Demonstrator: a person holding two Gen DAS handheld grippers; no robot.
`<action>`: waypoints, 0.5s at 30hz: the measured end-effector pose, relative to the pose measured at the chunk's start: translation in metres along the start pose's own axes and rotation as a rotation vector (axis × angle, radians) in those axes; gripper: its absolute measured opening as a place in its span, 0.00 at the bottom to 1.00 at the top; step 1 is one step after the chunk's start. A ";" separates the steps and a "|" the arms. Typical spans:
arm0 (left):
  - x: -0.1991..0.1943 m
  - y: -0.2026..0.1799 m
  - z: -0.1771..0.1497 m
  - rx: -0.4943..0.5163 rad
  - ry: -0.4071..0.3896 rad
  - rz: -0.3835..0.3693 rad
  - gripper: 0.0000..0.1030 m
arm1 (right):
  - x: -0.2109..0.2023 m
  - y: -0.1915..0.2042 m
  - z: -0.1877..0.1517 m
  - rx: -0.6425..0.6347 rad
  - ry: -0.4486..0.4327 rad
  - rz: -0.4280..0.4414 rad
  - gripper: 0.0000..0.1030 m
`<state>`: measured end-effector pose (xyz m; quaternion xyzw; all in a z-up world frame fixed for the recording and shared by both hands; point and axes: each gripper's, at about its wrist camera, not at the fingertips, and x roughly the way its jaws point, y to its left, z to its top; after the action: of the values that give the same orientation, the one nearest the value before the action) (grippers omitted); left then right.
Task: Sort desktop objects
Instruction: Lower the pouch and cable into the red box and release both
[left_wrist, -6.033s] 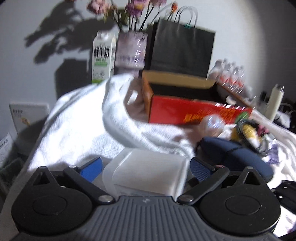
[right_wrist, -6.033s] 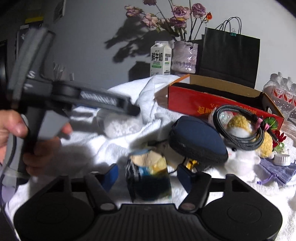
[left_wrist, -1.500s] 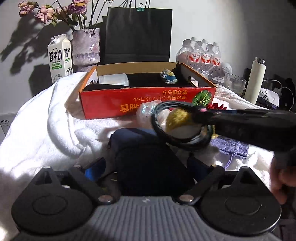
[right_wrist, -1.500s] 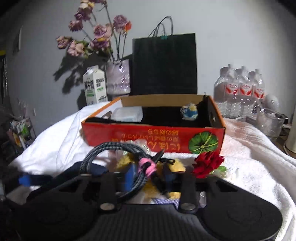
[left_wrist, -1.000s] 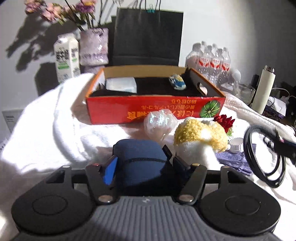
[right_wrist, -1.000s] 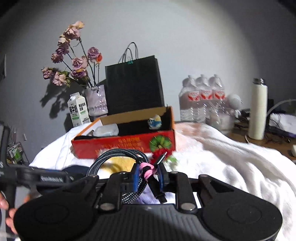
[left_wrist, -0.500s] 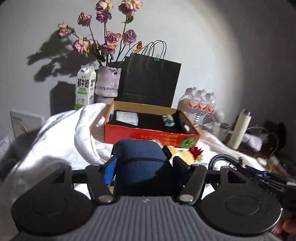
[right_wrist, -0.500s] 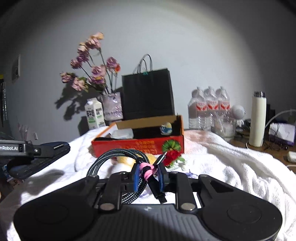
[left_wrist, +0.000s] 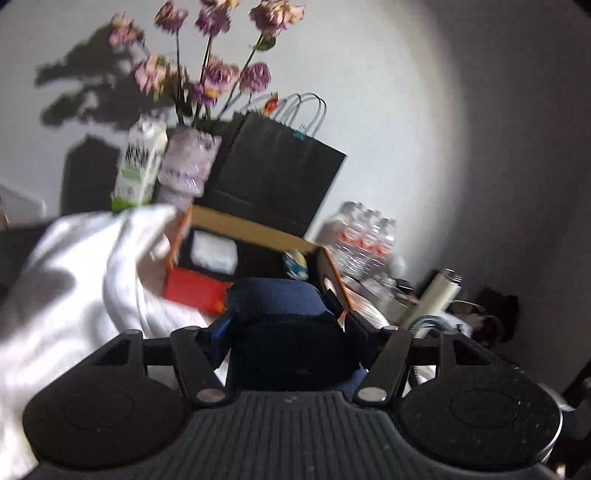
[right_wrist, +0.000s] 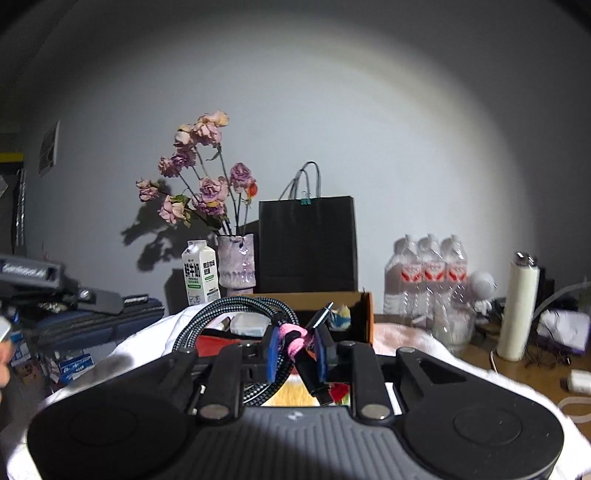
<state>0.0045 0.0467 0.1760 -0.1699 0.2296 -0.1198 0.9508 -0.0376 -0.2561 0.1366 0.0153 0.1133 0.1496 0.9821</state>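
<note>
My left gripper (left_wrist: 284, 325) is shut on a dark blue zip pouch (left_wrist: 280, 314) and holds it up in front of the red cardboard box (left_wrist: 195, 291). The box holds a white packet (left_wrist: 216, 251) and a small blue-yellow item (left_wrist: 295, 264). My right gripper (right_wrist: 295, 349) is shut on a coiled braided cable (right_wrist: 236, 314) at its pink tie, held above the table. The box (right_wrist: 354, 306) shows behind it. The left gripper with the pouch (right_wrist: 96, 325) appears at the left in the right wrist view.
A milk carton (right_wrist: 199, 277), a vase of dried roses (right_wrist: 236, 262) and a black paper bag (right_wrist: 308, 243) stand behind the box. Water bottles (right_wrist: 424, 273), a white flask (right_wrist: 517, 306) and a glass (right_wrist: 452, 328) stand right. A white towel (left_wrist: 74, 266) covers the table.
Both grippers have risen higher with their loads. The left view has tilted and swung closer to the box. The right view now looks over the box from higher up.
</note>
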 end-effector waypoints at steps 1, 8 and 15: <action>0.009 -0.005 0.010 0.023 -0.007 0.019 0.64 | 0.008 -0.002 0.007 -0.007 0.000 0.004 0.18; 0.113 -0.028 0.064 0.134 0.058 0.096 0.64 | 0.111 -0.021 0.064 -0.079 0.057 0.005 0.19; 0.262 -0.033 0.086 0.217 0.115 0.150 0.64 | 0.274 -0.048 0.082 -0.160 0.253 -0.066 0.19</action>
<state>0.2677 -0.0408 0.1565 -0.0411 0.2813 -0.0820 0.9552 0.2497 -0.2199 0.1542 -0.0857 0.2243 0.1264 0.9625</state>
